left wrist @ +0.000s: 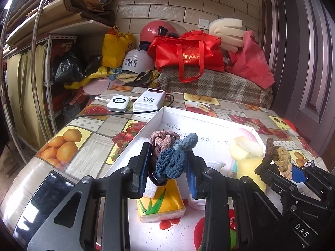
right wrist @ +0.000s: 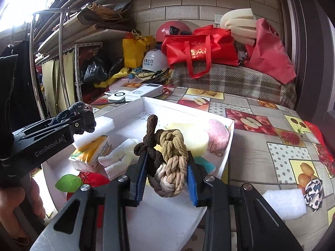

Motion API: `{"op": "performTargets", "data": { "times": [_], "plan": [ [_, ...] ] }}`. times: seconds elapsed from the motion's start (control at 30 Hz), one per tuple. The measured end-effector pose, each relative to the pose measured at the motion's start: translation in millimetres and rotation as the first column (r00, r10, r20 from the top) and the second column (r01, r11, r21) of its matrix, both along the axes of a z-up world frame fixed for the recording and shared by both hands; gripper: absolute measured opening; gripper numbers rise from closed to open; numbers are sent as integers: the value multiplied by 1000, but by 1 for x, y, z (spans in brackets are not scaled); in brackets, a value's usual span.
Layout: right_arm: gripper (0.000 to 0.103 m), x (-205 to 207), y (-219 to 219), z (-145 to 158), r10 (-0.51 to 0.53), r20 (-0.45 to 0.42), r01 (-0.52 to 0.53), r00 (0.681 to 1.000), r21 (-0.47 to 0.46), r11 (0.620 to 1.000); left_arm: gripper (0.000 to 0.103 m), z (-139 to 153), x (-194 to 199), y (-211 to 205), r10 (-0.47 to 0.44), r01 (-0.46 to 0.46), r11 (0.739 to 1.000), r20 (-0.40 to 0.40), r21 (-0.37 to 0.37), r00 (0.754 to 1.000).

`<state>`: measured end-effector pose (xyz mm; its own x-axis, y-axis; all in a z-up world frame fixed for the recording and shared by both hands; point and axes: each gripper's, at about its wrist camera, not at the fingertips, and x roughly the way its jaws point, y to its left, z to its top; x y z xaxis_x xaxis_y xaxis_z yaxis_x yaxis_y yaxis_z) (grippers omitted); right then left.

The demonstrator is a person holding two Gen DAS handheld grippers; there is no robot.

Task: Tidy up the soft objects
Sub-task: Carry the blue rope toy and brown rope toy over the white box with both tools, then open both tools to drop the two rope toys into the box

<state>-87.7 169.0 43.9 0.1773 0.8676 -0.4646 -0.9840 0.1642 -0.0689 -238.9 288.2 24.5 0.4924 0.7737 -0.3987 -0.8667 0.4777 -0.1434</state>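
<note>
over the fruit-print bench (left wrist: 83, 146), left tool (left wrist: 167, 163) clamps one blue-and-mauve braided band (left wrist: 171, 159); right tool (right wrist: 167, 167) clamps one brown-tan braided band (right wrist: 171, 159), both tilted downward.

Background here is pretty cluttered. Two white power banks (left wrist: 134, 102) are sitting side by side on the fruit-print tablecloth (left wrist: 69, 144), with a black cable (left wrist: 117, 114) trailing off them. Behind that, a red tote bag (left wrist: 188, 52) is resting on a plaid blanket (left wrist: 219, 83), and a red helmet (left wrist: 155, 31) is peeking out behind it. A white helmet (left wrist: 137, 60) is lying next to a yellow bag (left wrist: 115, 48). Rolled cream foam (left wrist: 228, 33) is leaning against the tiled wall (left wrist: 167, 2), and black plastic bags (left wrist: 69, 67) are slumping by the metal shelf (left wrist: 49, 62).
</note>
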Motion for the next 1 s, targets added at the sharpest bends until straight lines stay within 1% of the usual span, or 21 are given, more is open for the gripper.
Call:
{"op": "performTargets", "data": {
  "times": [0.13, 0.27, 0.47, 0.63, 0.67, 0.7, 0.73, 0.77, 0.8, 0.83, 0.87, 0.93, 1.0],
  "plan": [
    [33, -12, -2, 1, 16, 55, -17, 998, 11, 1000, 31, 0, 1, -2, -1, 1, 1000, -9, 8, 1000],
    [34, -11, -4, 2, 25, 12, -26, 1000, 22, 999, 31, 0, 5, 0, -6, 6, 1000, -27, 3, 1000],
    [35, -10, -2, 2, 11, 9, -11, 1000, 18, 1000, 31, -1, 11, 2, 1, -1, 1000, -50, 7, 999],
    [36, -10, -6, 3, -4, 21, 3, 1000, 38, 999, 31, -1, 20, -1, 0, 3, 1000, -96, 30, 995],
    [38, -10, -6, 3, -6, 21, 5, 1000, 38, 999, 33, -1, 21, -2, 4, 0, 999, -101, 38, 995],
    [42, -9, -6, 3, -9, 20, 9, 1000, 38, 999, 34, -1, 21, -3, 9, -4, 999, -107, 45, 994],
    [56, -9, -6, 3, -11, 20, 10, 1000, 38, 999, 39, -1, 22, -4, 20, -14, 999, -115, 52, 993],
    [82, -9, -6, 3, -12, 19, 11, 1000, 38, 999, 52, -1, 22, -6, 37, -30, 998, -123, 61, 992],
    [92, -9, -5, 3, -16, 20, 15, 1000, 38, 999, 64, 0, 21, -7, 58, -50, 996, -122, 70, 991],
    [102, -8, -6, 3, -33, 21, 32, 999, 42, 999, 86, 1, 19, -8, 67, -58, 995, -113, 79, 991],
    [103, -7, -7, 3, -40, 19, 39, 999, 44, 998, 94, 2, 15, -9, 77, -68, 994, -97, 89, 992],
    [103, -5, -7, 3, -54, 7, 54, 999, 47, 997, 103, 2, 12, -10, 82, -74, 993, -82, 96, 993],
    [103, -3, -8, 3, -60, -4, 60, 998, 53, 997, 103, 2, 12, -10, 83, -75, 993, -81, 96, 993]
  ]
}}
